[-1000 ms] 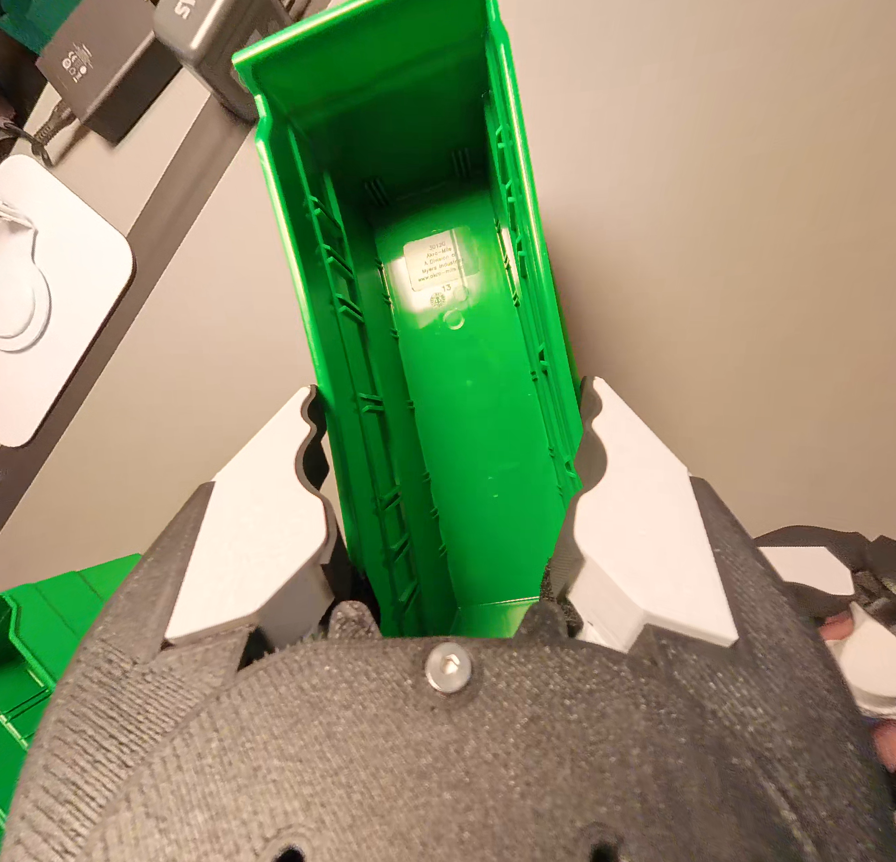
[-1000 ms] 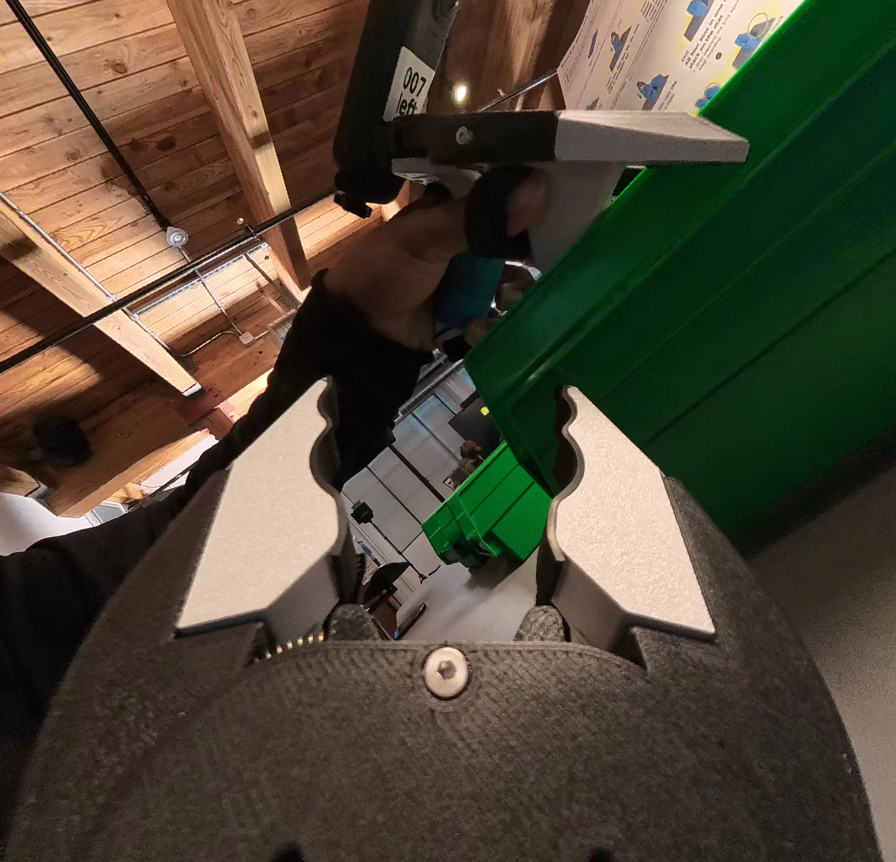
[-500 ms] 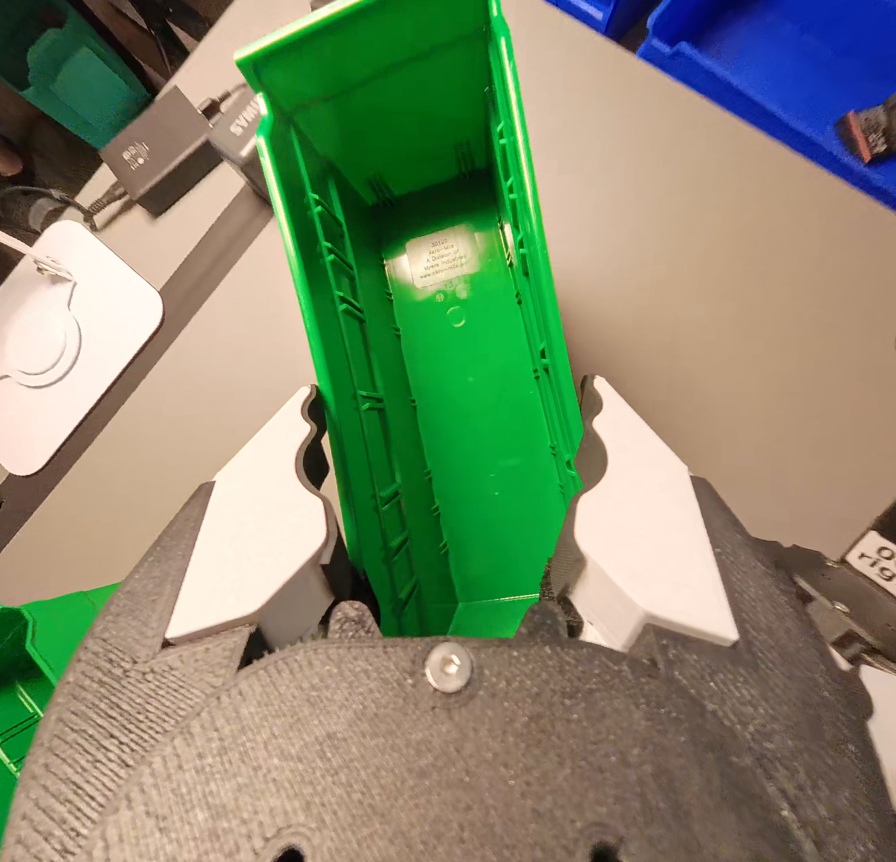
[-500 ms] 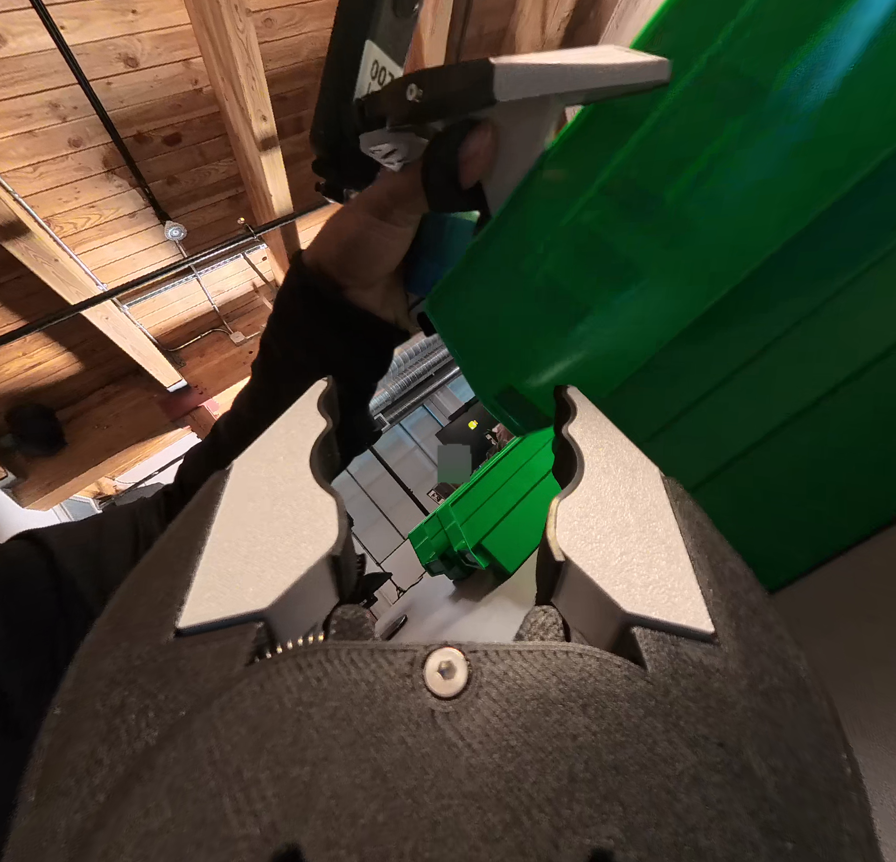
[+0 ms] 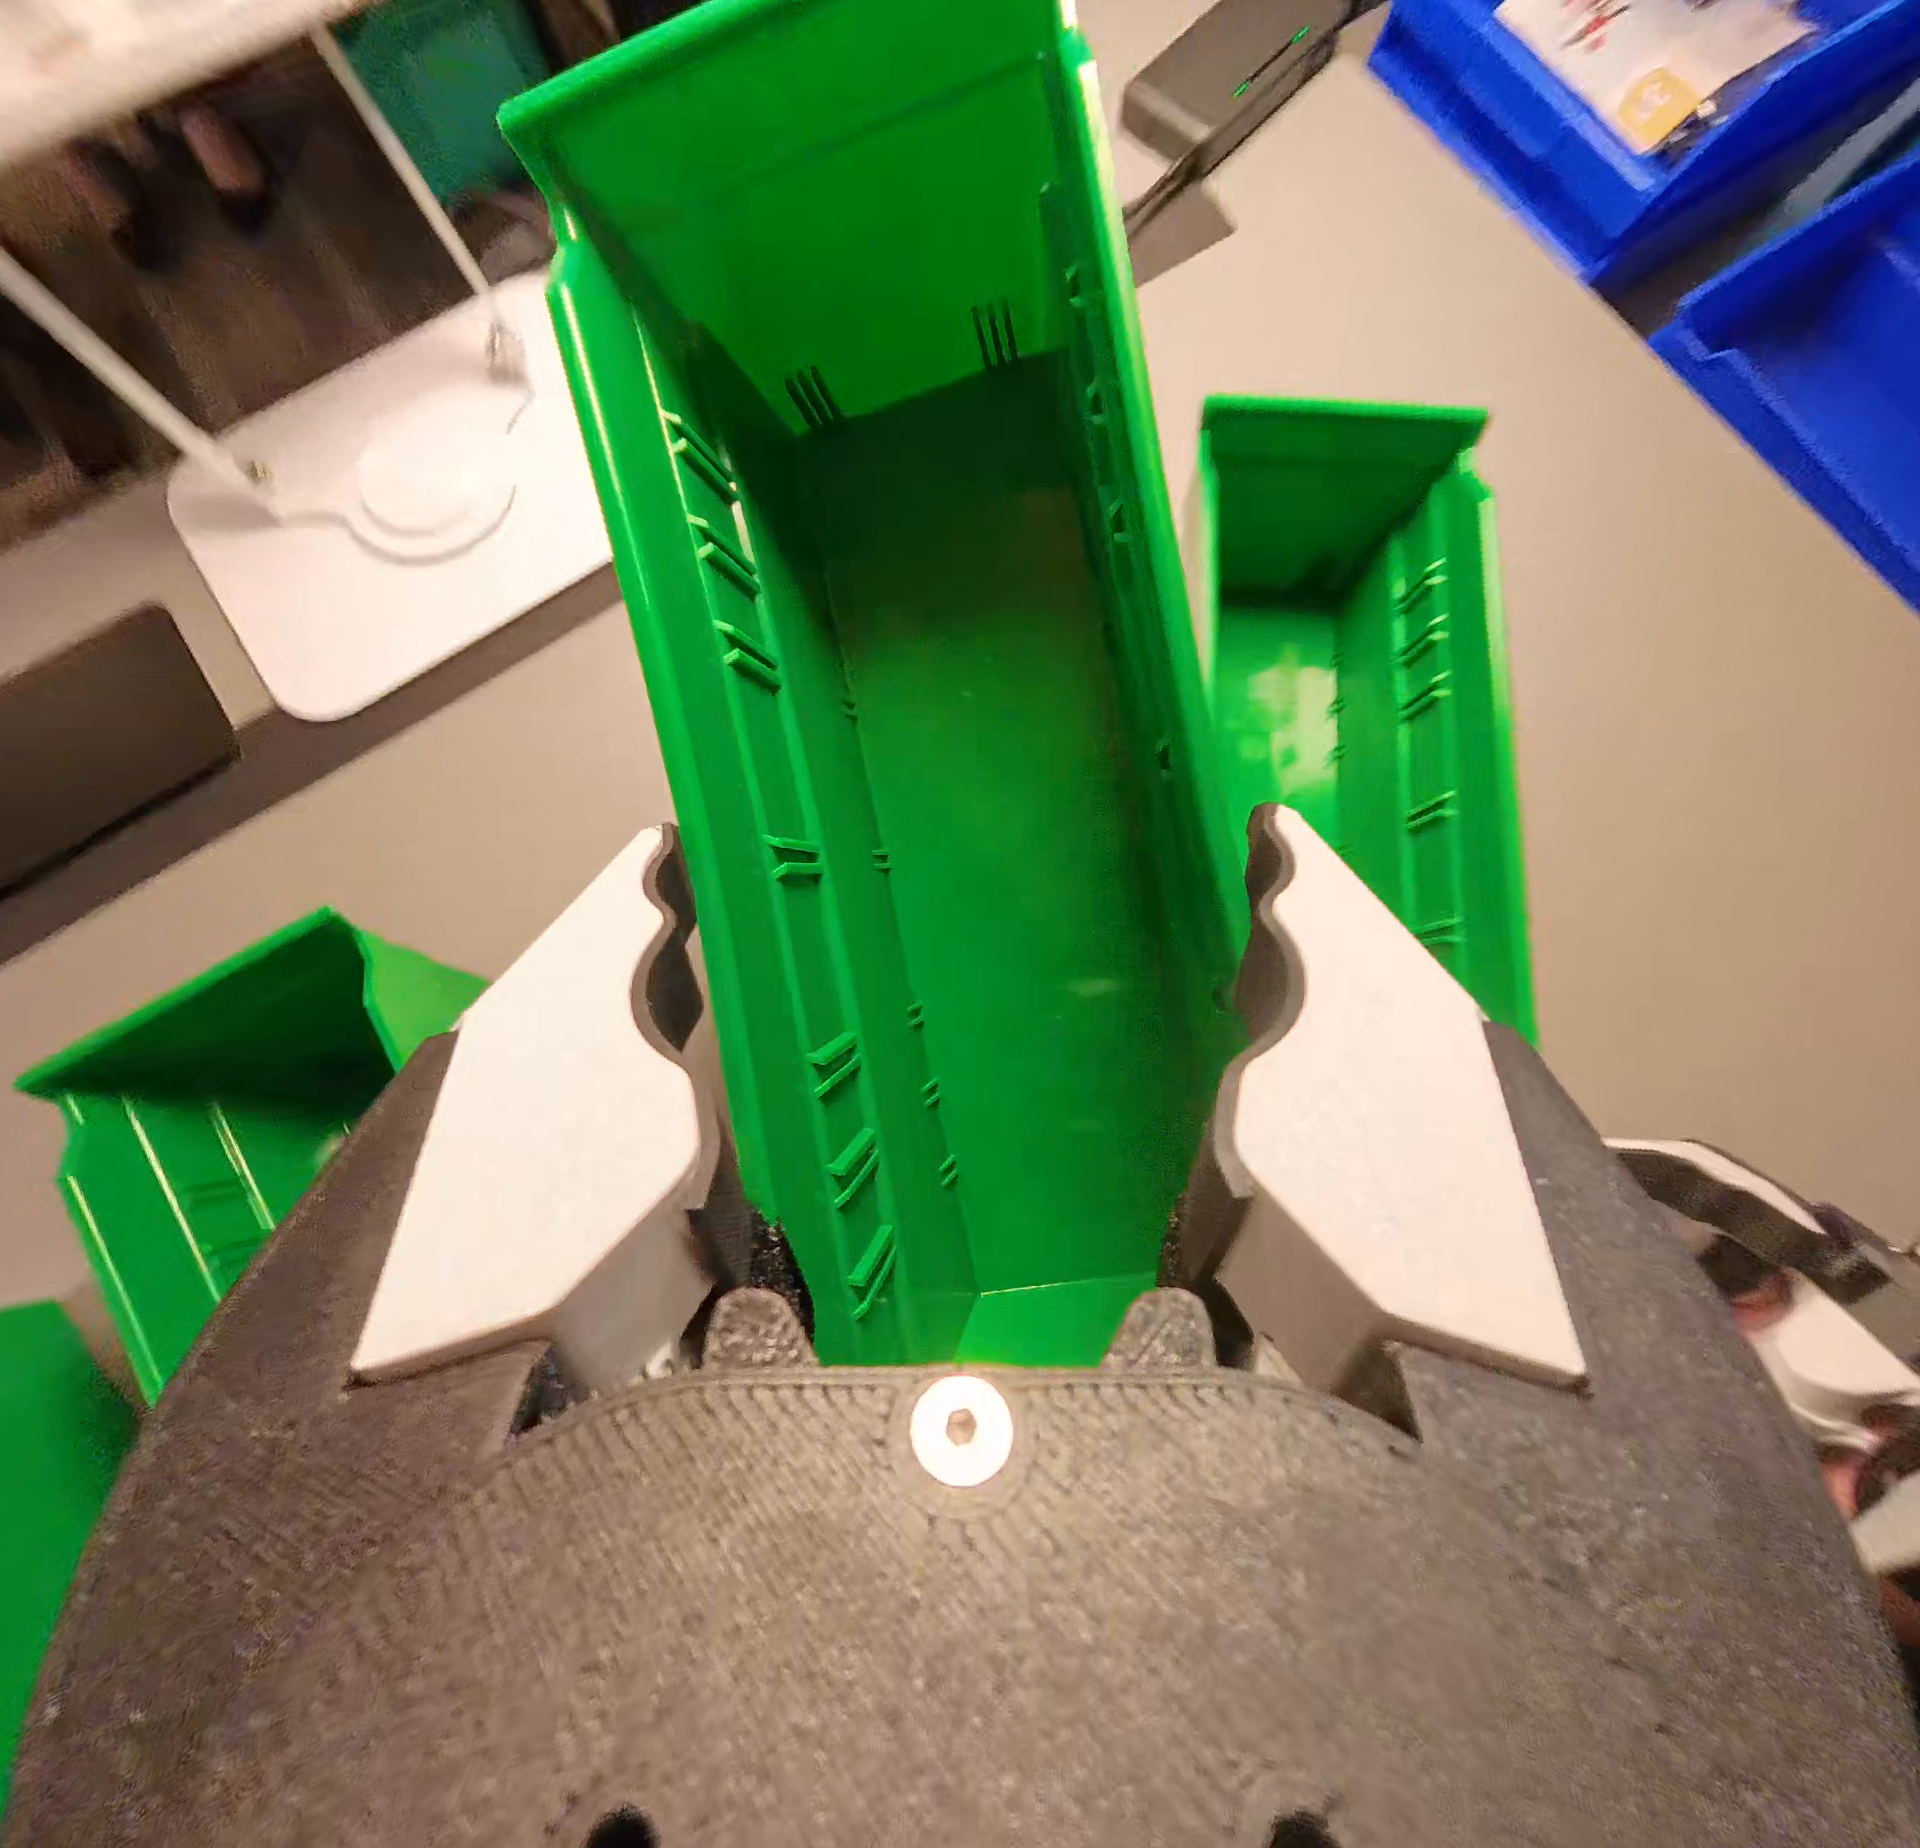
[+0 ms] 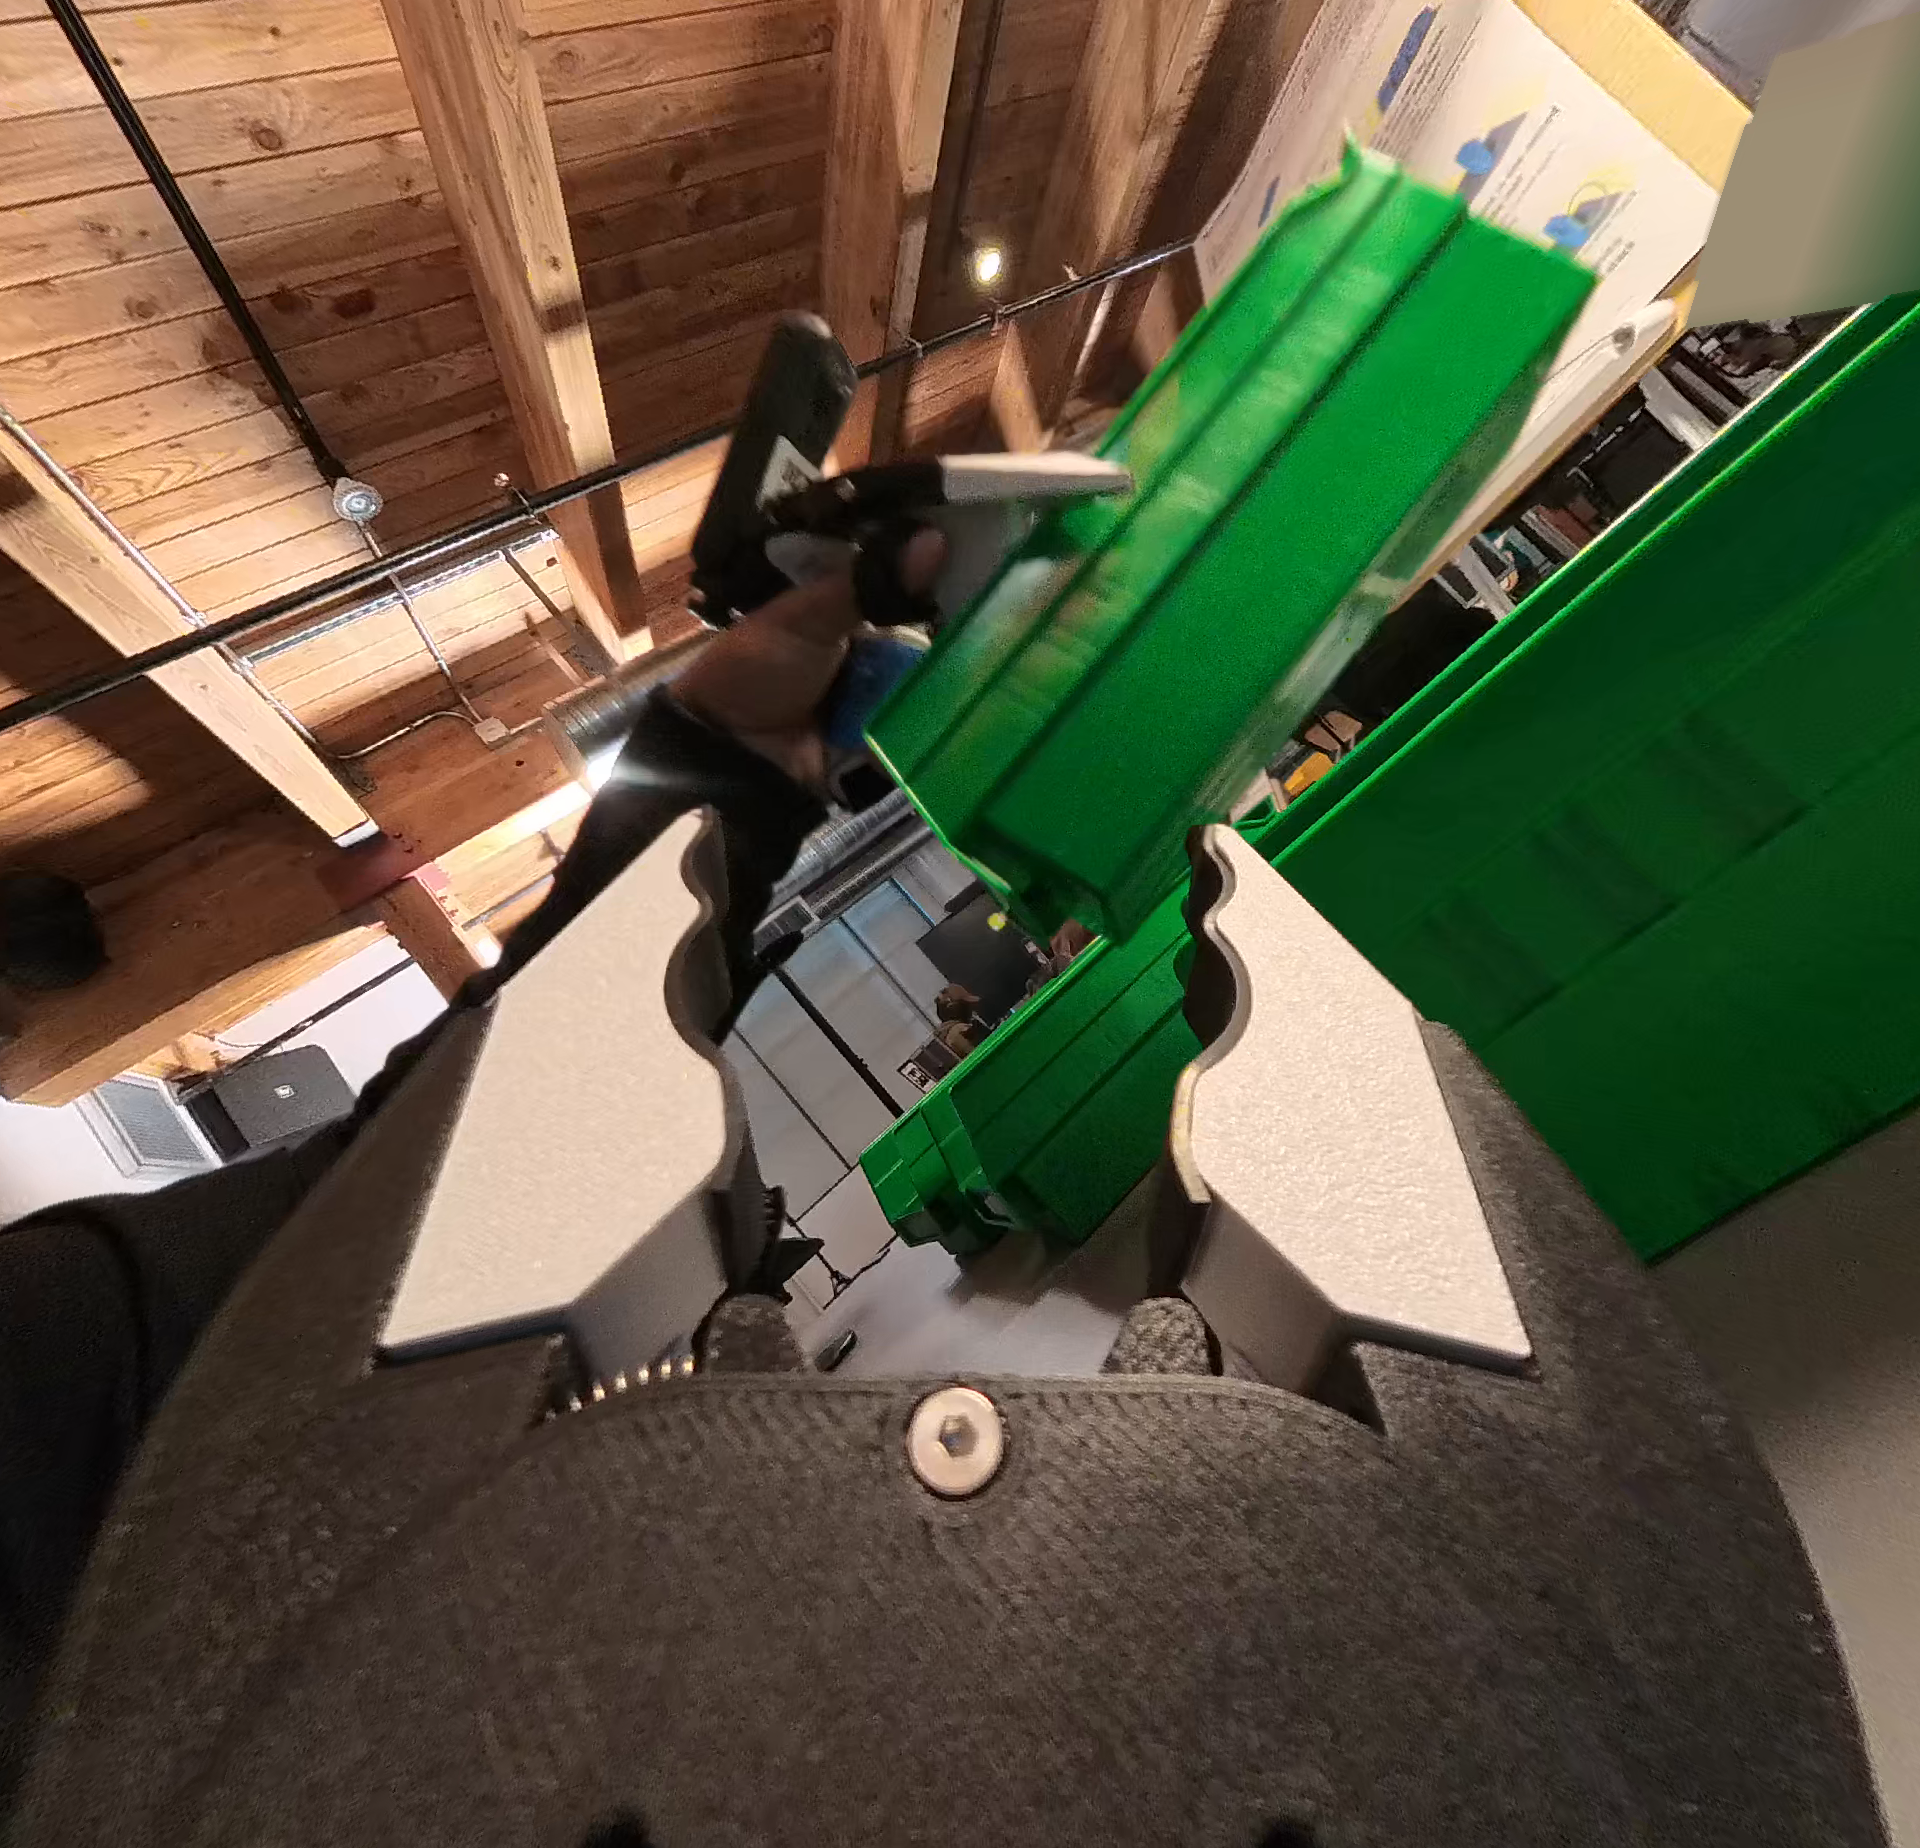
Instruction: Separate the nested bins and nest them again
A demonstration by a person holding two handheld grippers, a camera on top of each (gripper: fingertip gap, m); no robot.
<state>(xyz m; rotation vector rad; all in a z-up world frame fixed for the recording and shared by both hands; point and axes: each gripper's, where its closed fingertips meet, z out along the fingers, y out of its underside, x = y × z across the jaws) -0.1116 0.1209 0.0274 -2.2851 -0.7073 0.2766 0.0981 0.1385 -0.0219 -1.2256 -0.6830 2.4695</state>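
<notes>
Jaws of left gripper (image 5: 961,925) spread wide yet clamped on green bin (image 5: 935,718), pads pressing both long walls. Lifted clear since a second ago and swung over table (image 5: 1621,863), where two more green bins (image 5: 1351,655) stand apart: separation apparently done, renesting next. Right gripper (image 6: 951,925) released, grasping nothing.

My left camera rides just behind my left claw (image 5: 961,925), looking steeply down on the grey table (image 5: 1683,863). My right camera sits low, tilted up at the wooden ceiling (image 6: 644,136) (beams run toward 12 o'clock). Both views share the lifted green bin (image 5: 935,655) (image 6: 1195,603), at 1 o'clock from the right.
</notes>
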